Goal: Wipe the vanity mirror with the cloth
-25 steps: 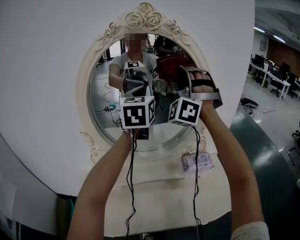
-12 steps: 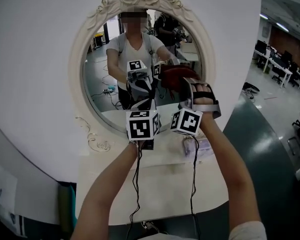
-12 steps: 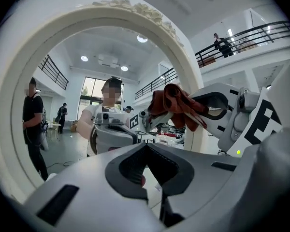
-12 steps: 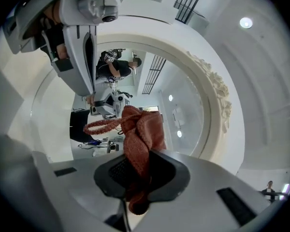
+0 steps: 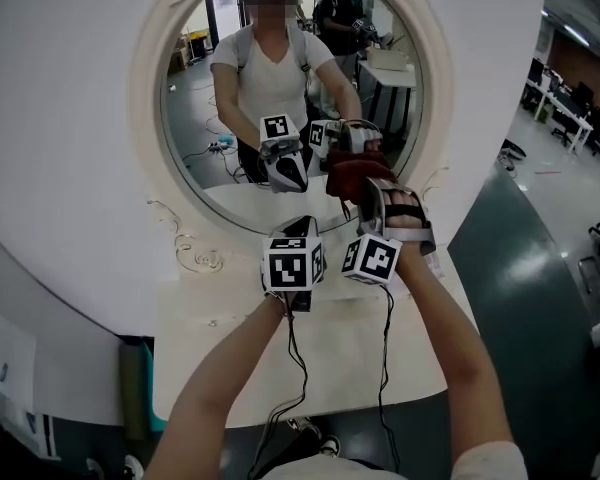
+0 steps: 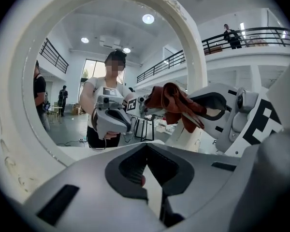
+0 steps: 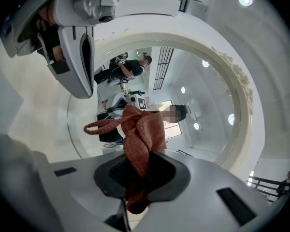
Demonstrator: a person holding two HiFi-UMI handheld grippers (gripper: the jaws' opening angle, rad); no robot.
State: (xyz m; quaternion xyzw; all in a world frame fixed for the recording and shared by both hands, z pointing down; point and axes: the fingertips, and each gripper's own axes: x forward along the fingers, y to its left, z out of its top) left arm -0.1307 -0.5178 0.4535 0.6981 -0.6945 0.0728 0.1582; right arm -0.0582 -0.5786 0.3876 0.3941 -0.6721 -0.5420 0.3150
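Note:
The oval vanity mirror has a cream carved frame (image 5: 145, 118) and stands on a white table. In the head view its glass (image 5: 210, 158) reflects the person and both grippers. My right gripper (image 5: 360, 194) is shut on a red-brown cloth (image 5: 352, 178), held in front of the lower right part of the glass. In the right gripper view the cloth (image 7: 141, 137) bunches out of the shut jaws of that gripper (image 7: 135, 178), close to the glass inside the frame (image 7: 238, 98). My left gripper (image 5: 302, 226) hangs just left of it near the lower rim. Its jaws (image 6: 147, 175) are shut and hold nothing.
The white tabletop (image 5: 220, 348) runs below the mirror, with cables hanging from both grippers. A small packet (image 5: 436, 264) peeks out by my right wrist. A white round panel (image 5: 60, 168) backs the mirror. Dark green floor (image 5: 540, 298) and office desks lie to the right.
The mirror has risen in the head view. Both grippers now sit lower against the glass, near its bottom rim. The cloth stays in the right gripper.

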